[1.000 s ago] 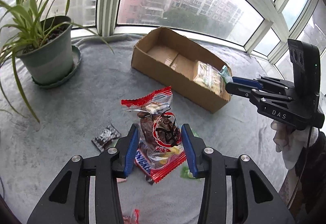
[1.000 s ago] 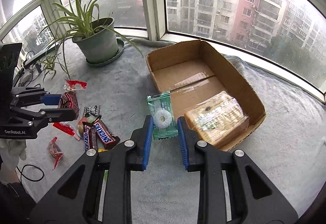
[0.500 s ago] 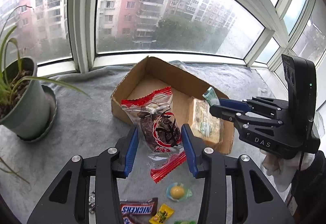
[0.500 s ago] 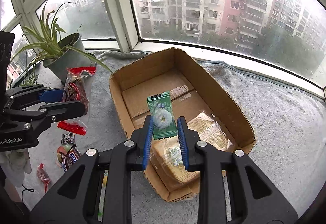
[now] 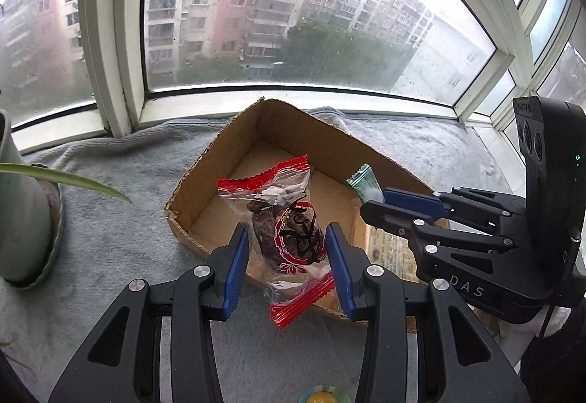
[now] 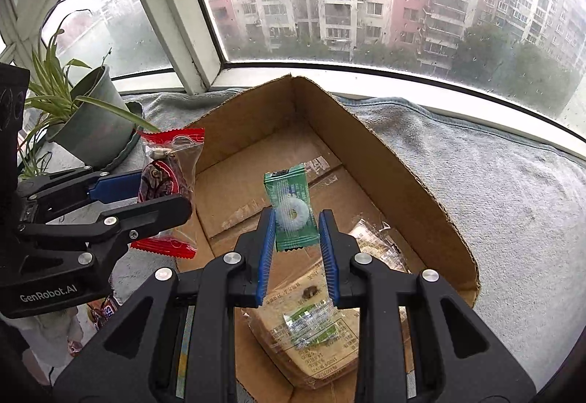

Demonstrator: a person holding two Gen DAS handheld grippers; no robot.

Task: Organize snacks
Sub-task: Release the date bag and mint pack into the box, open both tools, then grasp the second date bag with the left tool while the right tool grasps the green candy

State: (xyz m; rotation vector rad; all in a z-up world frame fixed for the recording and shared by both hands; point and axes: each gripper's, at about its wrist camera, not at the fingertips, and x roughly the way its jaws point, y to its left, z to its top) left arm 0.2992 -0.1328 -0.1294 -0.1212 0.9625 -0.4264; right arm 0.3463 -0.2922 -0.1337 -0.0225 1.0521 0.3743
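My left gripper is shut on a clear snack bag with red crimped ends, held over the near left corner of the open cardboard box. The right gripper is shut on a green mint packet with a white ring printed on it, hanging above the box floor. From the right wrist view the left gripper and its red-ended bag hover at the box's left wall. A large clear packet of biscuits lies in the near end of the box.
A potted spider plant stands left of the box on the grey cloth. Snickers bars and a yellow-centred sweet lie on the cloth in front. Window frames close in behind the box.
Both grippers have carried their snacks from the cloth and the box's edge to above the inside of the box. The pile of loose snacks has dropped out of the bottom of the left view.
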